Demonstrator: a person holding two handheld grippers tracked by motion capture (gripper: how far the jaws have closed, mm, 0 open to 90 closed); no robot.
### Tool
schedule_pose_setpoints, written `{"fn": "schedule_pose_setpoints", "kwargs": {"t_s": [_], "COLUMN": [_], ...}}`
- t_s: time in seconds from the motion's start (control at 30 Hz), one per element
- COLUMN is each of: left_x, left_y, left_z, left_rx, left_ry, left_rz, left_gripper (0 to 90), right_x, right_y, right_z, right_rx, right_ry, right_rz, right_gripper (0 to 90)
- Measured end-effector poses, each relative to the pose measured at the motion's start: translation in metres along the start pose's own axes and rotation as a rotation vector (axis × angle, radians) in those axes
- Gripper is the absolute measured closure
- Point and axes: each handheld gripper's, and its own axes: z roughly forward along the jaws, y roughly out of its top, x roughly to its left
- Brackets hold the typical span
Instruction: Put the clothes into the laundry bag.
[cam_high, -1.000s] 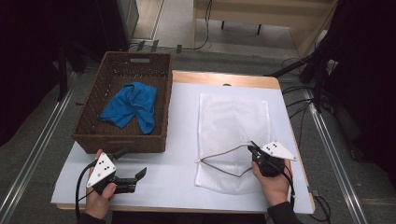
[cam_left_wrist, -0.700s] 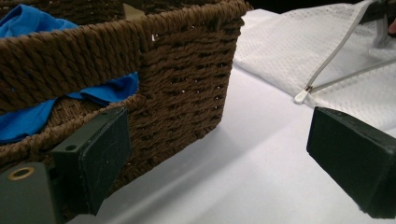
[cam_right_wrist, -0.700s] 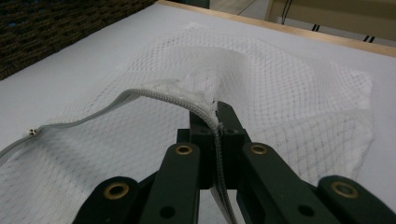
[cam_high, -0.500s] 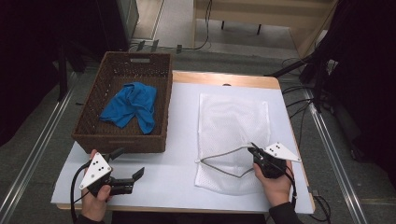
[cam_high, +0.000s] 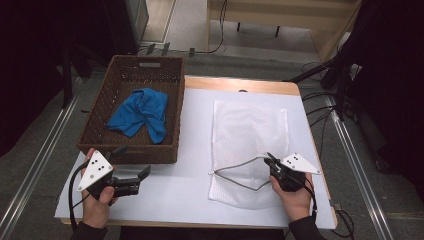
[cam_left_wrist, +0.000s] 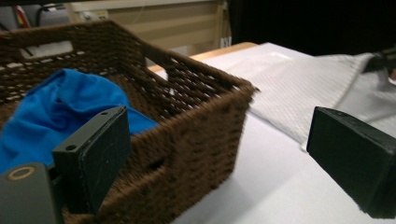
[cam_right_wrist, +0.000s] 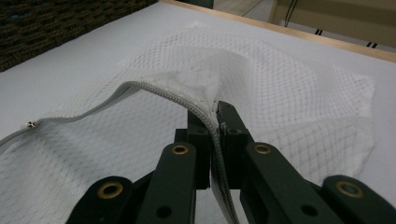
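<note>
The white-covered bench (cam_high: 195, 150) carries the brown wicker basket (cam_high: 131, 115), which holds the crumpled blue cloth (cam_high: 140, 112). The white mesh zip bag (cam_high: 247, 130) lies flat on the bench, its zipper edge pinched in the right tool (cam_high: 272, 162); thin mesh could slip free. The left tool (cam_high: 137, 180) hangs wide and empty, and may snag the wicker.

A wooden table (cam_high: 240, 84) carries a white sheet (cam_high: 192, 125) that covers nearly all of its top, leaving a strip of bare wood along the far edge. On the left, a brown wicker basket (cam_high: 100, 107) stands on the sheet, reaching past the table's far left corner. To its right, a white mesh laundry bag (cam_high: 248, 131) lies mostly flat, stretching from near to far.
</note>
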Motion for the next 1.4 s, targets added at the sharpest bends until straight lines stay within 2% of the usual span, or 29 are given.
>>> {"fn": "schedule_pose_setpoints", "kwargs": {"t_s": [0.17,0.2,0.3,0.37,0.43,0.47,0.5,0.57,0.6,0.63,0.67,0.73,0.87,1.07,1.17,1.3,1.4], "left_x": [0.012,0.013,0.016,0.02,0.023,0.025,0.027,0.032,0.034,0.036,0.039,0.043,0.047,0.056,0.061,0.066,0.069], "left_y": [0.007,0.009,0.012,0.013,0.014,0.015,0.016,0.017,0.016,0.016,0.017,0.019,0.027,0.038,0.043,0.049,0.054], "left_z": [0.005,0.007,0.012,0.014,0.018,0.02,0.021,0.025,0.028,0.03,0.032,0.033,0.037,0.046,0.049,0.055,0.058], "left_rx": [-0.003,-0.005,0.001,-0.011,-0.028,-0.021,-0.011,-0.008,-0.029,-0.054,-0.057,-0.058,-0.014,0.033,0.033,0.052,0.083], "left_ry": [-0.006,0.013,0.12,0.131,0.161,0.183,0.188,0.195,0.208,0.209,0.197,0.174,0.181,0.186,0.161,0.163,0.122], "left_rz": [-0.038,-0.044,-0.049,-0.075,-0.079,-0.08,-0.083,-0.109,-0.122,-0.151,-0.189,-0.222,-0.209,-0.221,-0.236,-0.23,-0.236], "left_gripper": [7.0,7.0,7.3,13.7,13.4,13.5,13.5,13.6,13.6,13.8,14.2,14.1,14.0,13.8,13.7,11.8,6.0], "right_x": [0.001,0.001,0.001,0.001,0.001,0.001,0.0,0.0,0.0,0.0,0.0,0.0,0.0,0.0,0.0,-0.001,-0.001], "right_y": [0.0,0.0,-0.001,-0.001,-0.001,-0.001,-0.001,-0.002,-0.002,-0.002,-0.002,-0.002,-0.002,-0.002,-0.002,-0.002,-0.002], "right_z": [0.0,0.001,0.001,0.001,0.001,0.001,0.001,0.002,0.002,0.002,0.002,0.002,0.002,0.003,0.002,0.002,0.002], "right_rx": [0.001,0.002,0.005,0.007,0.007,0.007,0.008,0.008,0.009,0.01,0.01,0.009,0.011,0.01,0.009,0.007,0.006], "right_ry": [0.0,0.0,-0.005,-0.004,-0.004,-0.004,-0.004,-0.002,-0.002,-0.002,-0.001,-0.002,-0.003,-0.002,-0.001,-0.001,0.001], "right_rz": [-0.005,-0.004,-0.005,-0.009,-0.011,-0.013,-0.011,-0.009,-0.01,-0.011,-0.012,-0.014,-0.013,-0.016,-0.014,-0.01,-0.009], "right_gripper": [86.8,86.8,86.6,86.6,86.6,86.6,86.6,86.6,86.6,86.6,86.5,86.5,86.4,86.2,86.0,85.7,85.7]}}
